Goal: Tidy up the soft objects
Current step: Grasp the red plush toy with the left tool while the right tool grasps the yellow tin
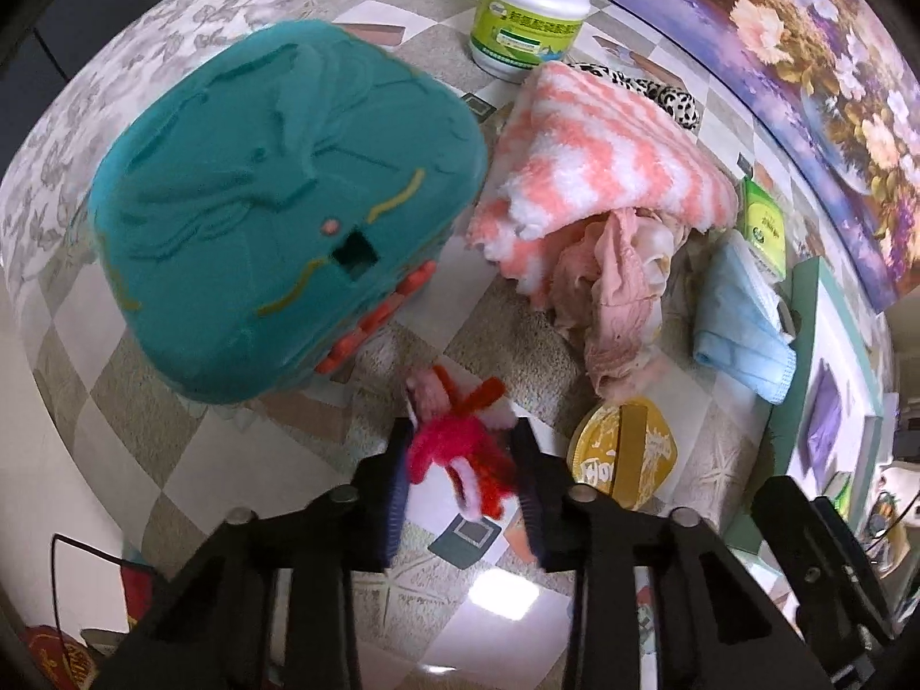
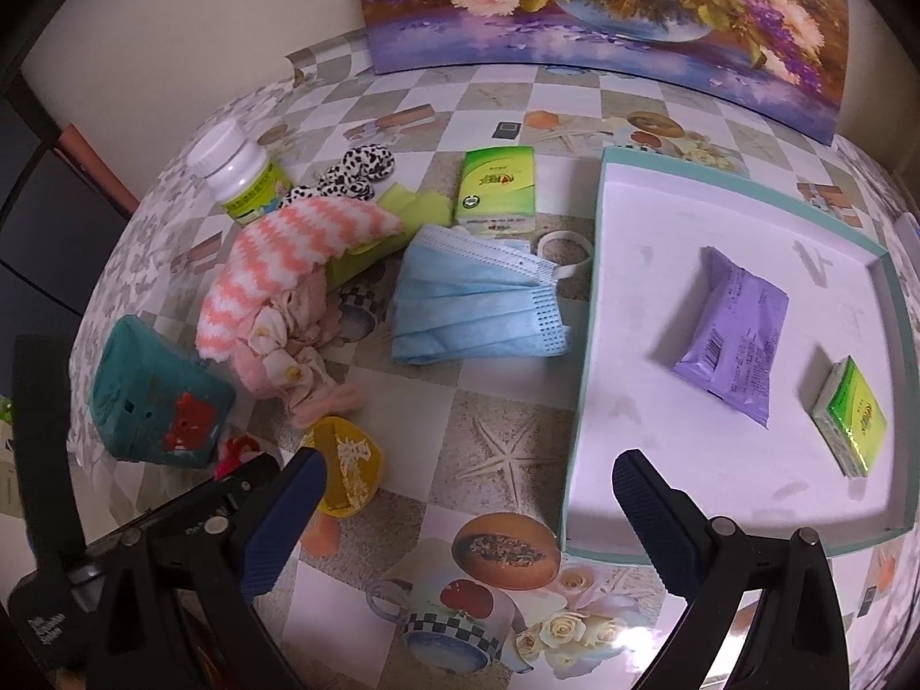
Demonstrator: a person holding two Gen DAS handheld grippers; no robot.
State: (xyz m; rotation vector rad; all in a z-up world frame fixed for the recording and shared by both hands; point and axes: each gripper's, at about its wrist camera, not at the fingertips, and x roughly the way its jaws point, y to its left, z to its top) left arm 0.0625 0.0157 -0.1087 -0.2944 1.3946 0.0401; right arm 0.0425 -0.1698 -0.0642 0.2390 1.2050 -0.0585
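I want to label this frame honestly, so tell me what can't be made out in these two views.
- Pink cloth: left wrist view, the striped towel covers its upper part.
- Spotted fabric: right wrist view, partly behind the towel.
- Teal box: left wrist view, motion-blurred, surface details unclear.
- White bottle: cap cut by the top edge, label too small.
- Fuzzy red toy: left gripper fingers hide its sides.

A white plastic pill bottle with a green label (image 2: 241, 175) stands on the checkered-patterned counter (image 2: 506, 437). A flower painting (image 2: 604, 6) leans behind it. A round gold-lidded tin (image 1: 624, 457) lies near the teal plastic toy box (image 1: 276, 201).
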